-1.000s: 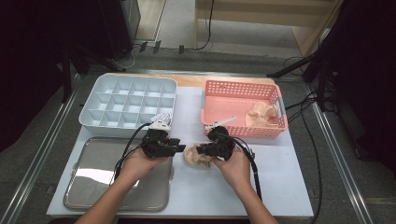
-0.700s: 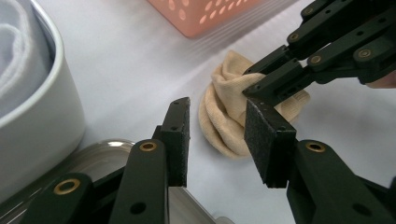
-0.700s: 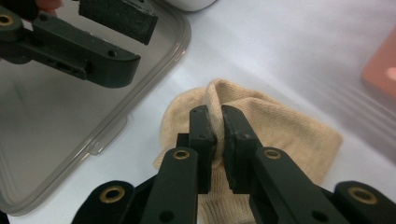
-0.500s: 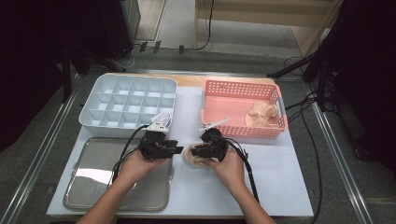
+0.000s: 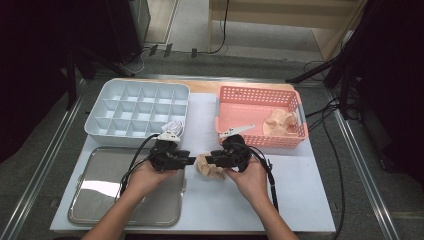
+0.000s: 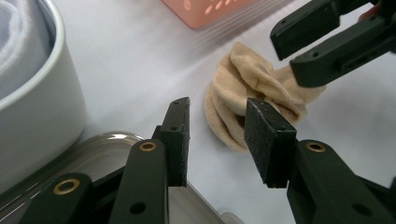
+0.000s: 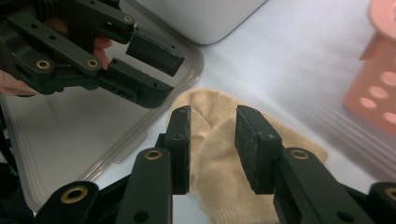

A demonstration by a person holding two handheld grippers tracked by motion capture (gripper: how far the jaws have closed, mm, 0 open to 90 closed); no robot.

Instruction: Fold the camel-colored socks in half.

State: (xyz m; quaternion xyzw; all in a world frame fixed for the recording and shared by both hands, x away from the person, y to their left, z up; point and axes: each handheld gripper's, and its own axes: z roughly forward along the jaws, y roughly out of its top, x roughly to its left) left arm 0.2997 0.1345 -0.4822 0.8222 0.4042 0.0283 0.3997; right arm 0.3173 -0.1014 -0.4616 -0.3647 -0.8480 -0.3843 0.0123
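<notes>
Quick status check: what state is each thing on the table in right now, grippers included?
Beige sock: bunched on the table between the grippers, not clamped.
Left gripper: open, nothing between its jaws.
Right gripper: open above the sock; its jaws have just been opening.
Pink basket: holds more beige socks.
Compartment tray: compartments look empty.
Metal tray: empty.

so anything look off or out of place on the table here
Only the beige sock: it lies crumpled on the white table between the two grippers, outside the pink basket that holds the other socks. Nothing looks spilled or damaged.
</notes>
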